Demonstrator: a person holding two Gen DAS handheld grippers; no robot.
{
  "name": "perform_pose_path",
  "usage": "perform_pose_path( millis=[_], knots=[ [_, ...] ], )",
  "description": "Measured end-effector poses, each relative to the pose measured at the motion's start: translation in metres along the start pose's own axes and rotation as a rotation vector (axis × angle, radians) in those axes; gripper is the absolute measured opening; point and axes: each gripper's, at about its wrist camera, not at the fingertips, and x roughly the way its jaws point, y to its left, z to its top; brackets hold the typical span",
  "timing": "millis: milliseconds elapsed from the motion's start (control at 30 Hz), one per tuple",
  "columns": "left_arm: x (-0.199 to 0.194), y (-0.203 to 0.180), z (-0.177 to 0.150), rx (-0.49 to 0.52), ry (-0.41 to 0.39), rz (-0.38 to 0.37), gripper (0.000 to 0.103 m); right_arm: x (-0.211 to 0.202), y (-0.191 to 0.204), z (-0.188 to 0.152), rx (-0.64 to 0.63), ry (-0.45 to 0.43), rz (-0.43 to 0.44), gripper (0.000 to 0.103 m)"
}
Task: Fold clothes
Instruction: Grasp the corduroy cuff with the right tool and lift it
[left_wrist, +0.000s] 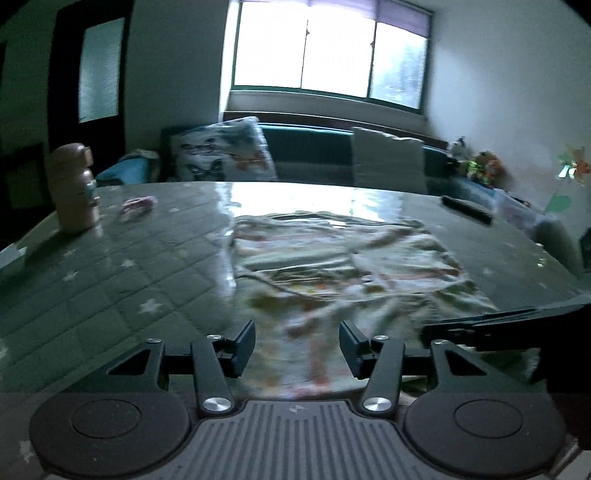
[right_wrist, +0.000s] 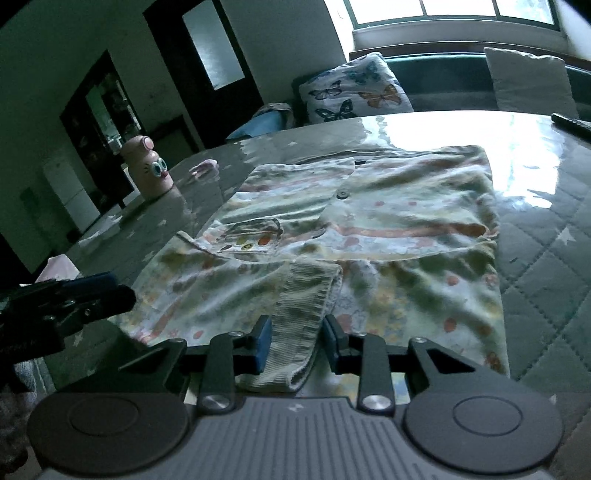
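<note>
On the quilted green star-print table cover (right_wrist: 546, 236), a pale floral-print child's garment (right_wrist: 388, 206) lies partly folded. Right gripper (right_wrist: 297, 341): jaws straddle the ribbed cream cuff (right_wrist: 306, 295) of a sleeve; whether the pads press it cannot be told, so the cuff may slip free on lifting. Left gripper (left_wrist: 297, 345): jaws apart over the blurred near hem, gripping nothing; closing too shallow could catch one layer only and skew the fold. Dragging cloth could disturb the pink rabbit-faced bottle (right_wrist: 149, 168) or black remote control (left_wrist: 467, 210) nearby.
</note>
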Motion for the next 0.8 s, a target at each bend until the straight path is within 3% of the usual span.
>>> perform_pose_path(
  millis=[67,167,500,800],
  knots=[
    [0.001,0.005,0.000,-0.010,0.002,0.019,0.056,0.000,0.001,0.000,-0.006,-0.001,-0.002,0.016],
    [0.003,0.012,-0.001,-0.023,0.004,0.043,0.058,-0.005,0.003,0.003,-0.008,-0.019,-0.007,0.008],
    [0.015,0.025,-0.006,-0.043,0.041,0.096,0.060,-0.046,0.004,0.016,-0.024,-0.125,-0.066,0.006],
    [0.027,0.034,-0.017,0.013,0.114,0.184,0.059,-0.024,-0.012,0.004,-0.009,-0.036,-0.128,0.007]
  ],
)
